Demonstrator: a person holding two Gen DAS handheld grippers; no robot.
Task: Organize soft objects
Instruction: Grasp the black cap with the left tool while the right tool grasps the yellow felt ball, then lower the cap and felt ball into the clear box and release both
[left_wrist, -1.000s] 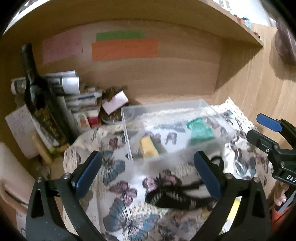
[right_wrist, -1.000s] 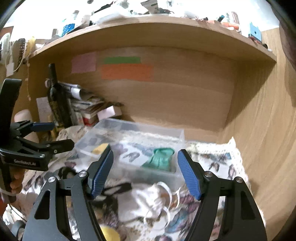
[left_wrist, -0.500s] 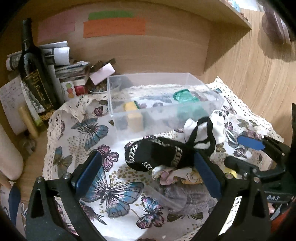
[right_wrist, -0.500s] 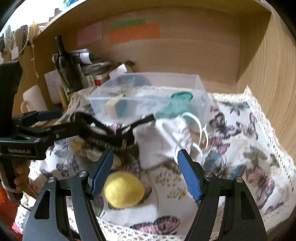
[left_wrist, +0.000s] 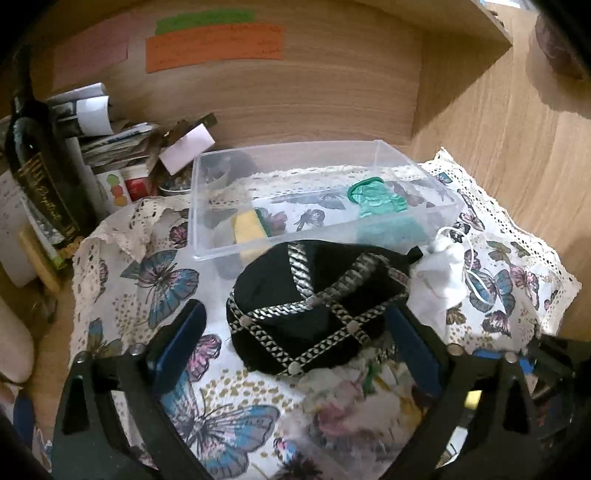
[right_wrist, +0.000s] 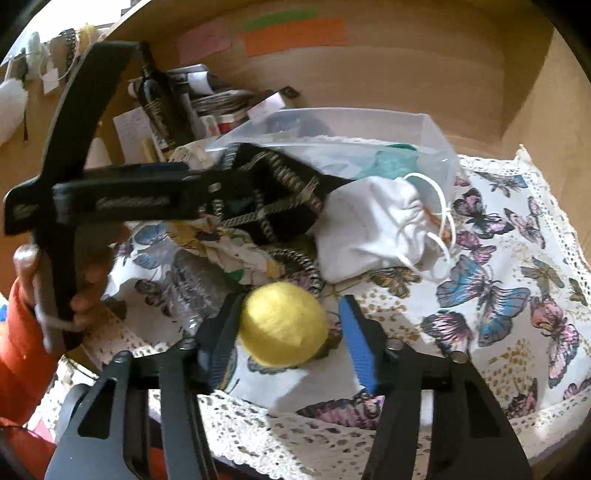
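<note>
L gripper (left_wrist: 295, 343) low over the cloth, jaws spread wide, blue pads (left_wrist: 181, 339) either side w/ nothing pinched. Seen from the right wrist cam it reaches in from the left, held by a hand (right_wrist: 79, 273) in an orange sleeve. R gripper (right_wrist: 286, 345) also low, jaws apart, no squeeze, pads just off each side, tilted down fwd

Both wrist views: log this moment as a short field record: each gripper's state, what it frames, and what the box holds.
left gripper: jaws open, straddling the black trimmed pouch
right gripper: jaws open around the yellow ball, no clear contact
clear box: holds a green item and a yellow sponge
white drawstring bag: on the butterfly cloth, beside the pouch
</note>
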